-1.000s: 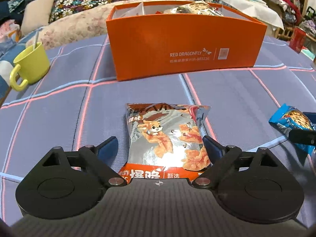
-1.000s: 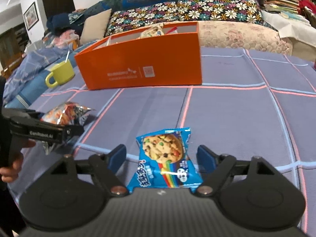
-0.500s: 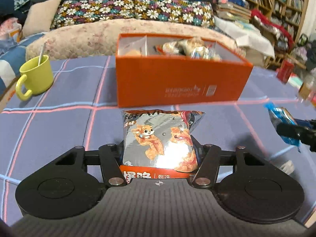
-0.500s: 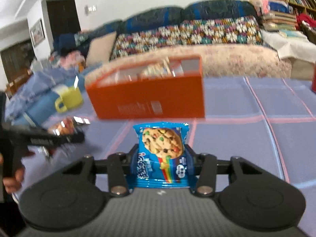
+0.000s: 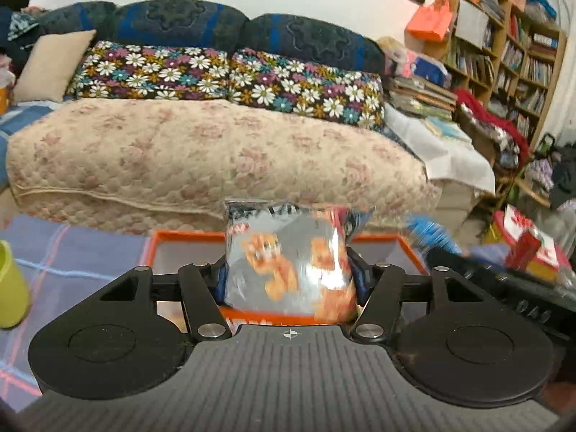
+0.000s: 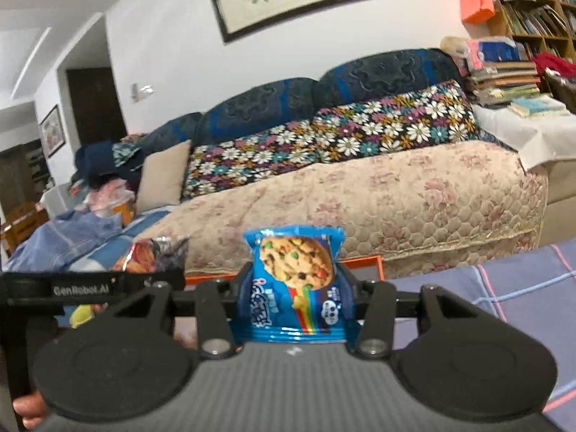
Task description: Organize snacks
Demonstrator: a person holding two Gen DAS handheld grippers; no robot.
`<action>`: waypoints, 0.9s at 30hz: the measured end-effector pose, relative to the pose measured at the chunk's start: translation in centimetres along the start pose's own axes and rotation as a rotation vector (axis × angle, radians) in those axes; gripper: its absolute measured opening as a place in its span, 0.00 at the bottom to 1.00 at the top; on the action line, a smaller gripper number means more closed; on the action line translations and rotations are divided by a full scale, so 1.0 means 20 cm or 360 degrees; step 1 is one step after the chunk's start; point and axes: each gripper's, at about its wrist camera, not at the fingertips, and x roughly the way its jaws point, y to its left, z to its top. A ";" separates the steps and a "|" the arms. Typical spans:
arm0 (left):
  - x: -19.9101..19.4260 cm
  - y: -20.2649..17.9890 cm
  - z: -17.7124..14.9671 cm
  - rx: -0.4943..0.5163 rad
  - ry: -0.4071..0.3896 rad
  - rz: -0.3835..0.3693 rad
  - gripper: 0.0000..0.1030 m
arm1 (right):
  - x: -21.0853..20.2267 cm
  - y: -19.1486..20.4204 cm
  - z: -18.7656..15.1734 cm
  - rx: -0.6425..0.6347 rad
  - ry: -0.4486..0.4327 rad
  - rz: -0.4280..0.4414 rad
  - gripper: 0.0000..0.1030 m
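Observation:
My left gripper (image 5: 289, 279) is shut on a silver snack bag with orange pictures (image 5: 288, 259) and holds it up over the open orange box (image 5: 378, 239). My right gripper (image 6: 293, 297) is shut on a blue cookie packet (image 6: 295, 284), raised in front of the orange box's rim (image 6: 360, 262). The blue packet also shows blurred at the right of the left wrist view (image 5: 432, 234), and the silver bag at the left of the right wrist view (image 6: 151, 252). The box's contents are hidden.
A yellow-green mug (image 5: 10, 288) stands on the purple checked cloth (image 5: 72, 244) left of the box. A sofa with a quilted cover (image 5: 216, 158) lies behind the table. A red and white carton (image 5: 525, 244) and bookshelves (image 5: 504, 36) are at the right.
Both grippers closed on their packets, lifted them off the cloth and carried them forward and up to the orange box. The views tilted up toward the sofa.

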 end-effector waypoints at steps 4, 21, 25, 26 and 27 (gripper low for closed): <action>0.11 0.07 -0.05 -0.0004 0.0035 0.0059 0.65 | 0.08 -0.05 -0.01 0.0068 -0.0054 -0.0008 0.68; -0.43 -0.11 -0.12 0.0189 -0.0085 0.0157 0.78 | -0.55 0.07 0.06 0.0100 -0.0193 -0.0029 1.00; -0.55 -0.09 -0.45 0.0234 0.0056 0.0207 0.78 | -0.72 0.05 -0.26 0.0078 -0.0072 -0.0147 1.00; -0.56 -0.09 -0.53 0.0224 0.0127 0.0240 0.77 | -0.73 0.05 -0.32 0.0071 0.0003 -0.0210 1.00; -0.57 -0.08 -0.59 0.0206 0.0191 0.0268 0.77 | -0.73 0.04 -0.37 0.0073 0.0090 -0.0272 1.00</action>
